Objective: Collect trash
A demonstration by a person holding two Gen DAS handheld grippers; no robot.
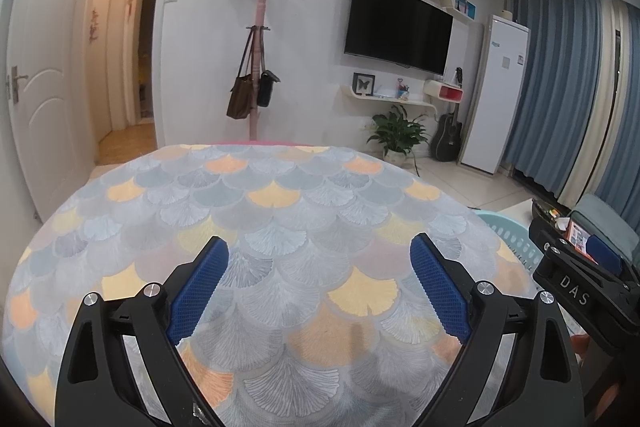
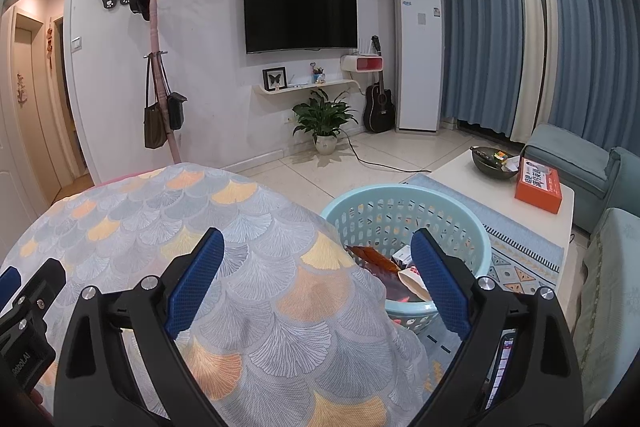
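A light blue plastic basket (image 2: 472,227) stands on the floor beside the round table (image 2: 200,211) and holds several wrappers (image 2: 384,263), among them a brown one and a pale packet. My right gripper (image 2: 318,247) is open and empty, hovering over the table's edge and the basket's near rim. My left gripper (image 1: 320,255) is open and empty above the fan-patterned tablecloth (image 1: 280,195). The basket's rim (image 1: 500,227) peeks past the table's right edge in the left wrist view, with the right gripper's body (image 1: 576,279) beside it. No trash shows on the tablecloth.
A low white coffee table (image 2: 500,199) at the right carries an orange box (image 2: 540,187) and a dark bowl (image 2: 494,161). Blue-green sofas (image 2: 580,167) stand beyond it. A potted plant (image 2: 324,119), a guitar (image 2: 378,107) and a pink coat rack (image 2: 160,67) line the far wall.
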